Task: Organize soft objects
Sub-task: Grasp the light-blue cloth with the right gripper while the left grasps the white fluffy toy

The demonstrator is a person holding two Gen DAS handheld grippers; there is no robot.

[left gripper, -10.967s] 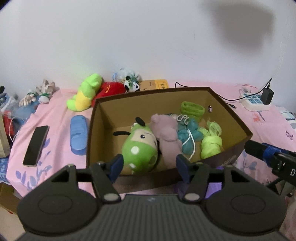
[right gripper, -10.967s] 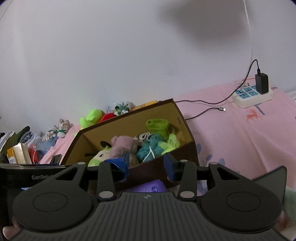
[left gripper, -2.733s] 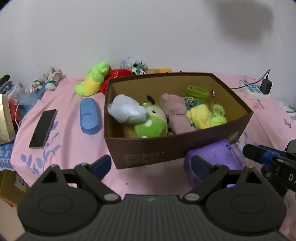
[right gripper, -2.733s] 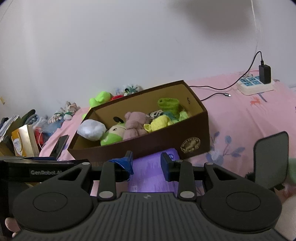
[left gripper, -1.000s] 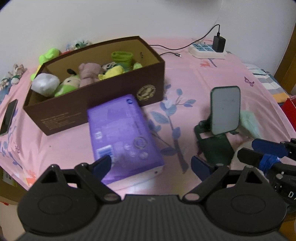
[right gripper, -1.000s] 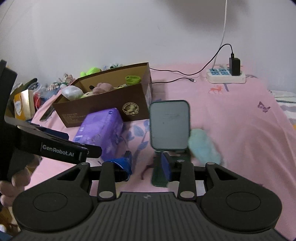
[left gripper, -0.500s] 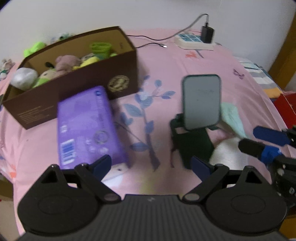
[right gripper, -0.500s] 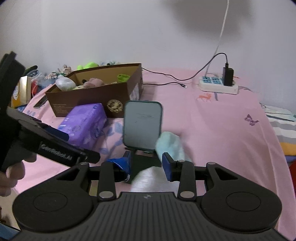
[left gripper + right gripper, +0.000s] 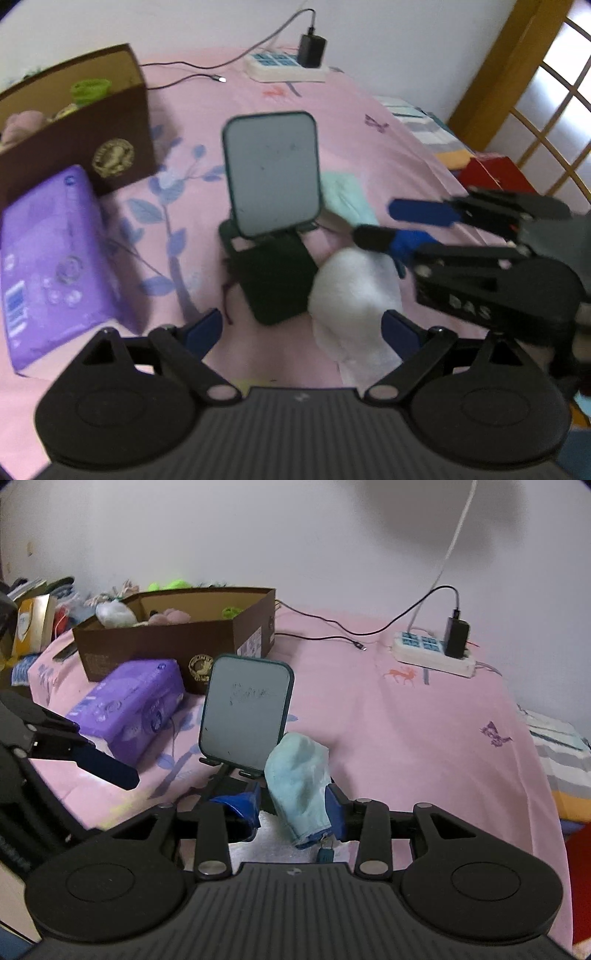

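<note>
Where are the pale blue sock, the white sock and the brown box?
pale blue sock (image 9: 301,779), right wrist view, middle of its body
white sock (image 9: 354,291), left wrist view, its rounded top
brown box (image 9: 166,642), right wrist view, its front wall

Right gripper (image 9: 293,806), lower centre of frame: its jaws have just been opening, with a pale blue sock (image 9: 299,786) between them, against the right pad. White fabric (image 9: 273,843) lies beneath. A phone stand (image 9: 245,716) stands just behind, at centre. A purple pack (image 9: 129,709) and a brown box (image 9: 177,638) of plush toys sit upper left on the pink bed (image 9: 424,731). A power strip (image 9: 432,651) lies upper right.
</note>
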